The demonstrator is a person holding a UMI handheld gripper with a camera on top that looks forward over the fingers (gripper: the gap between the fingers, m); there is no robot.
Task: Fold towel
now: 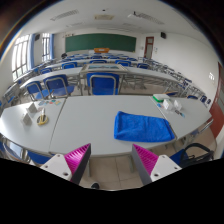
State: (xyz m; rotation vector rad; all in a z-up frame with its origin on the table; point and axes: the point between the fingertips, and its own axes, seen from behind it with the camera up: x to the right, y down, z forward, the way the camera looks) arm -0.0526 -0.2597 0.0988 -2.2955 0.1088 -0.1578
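A blue towel [143, 125] lies flat on a white table [85, 118], near its front edge, ahead of the fingers and a little to the right. My gripper [112, 162] is held back from the table, over the floor, with its two pink-padded fingers [76, 158] wide apart and nothing between them. The towel looks roughly rectangular, with its near edge slightly rumpled.
Small items [173, 102] lie on the table beyond the towel to the right; another small object [41, 119] sits at the left. Blue chairs [102, 84] and rows of desks fill the room behind. A chair frame [195, 155] stands near the right finger.
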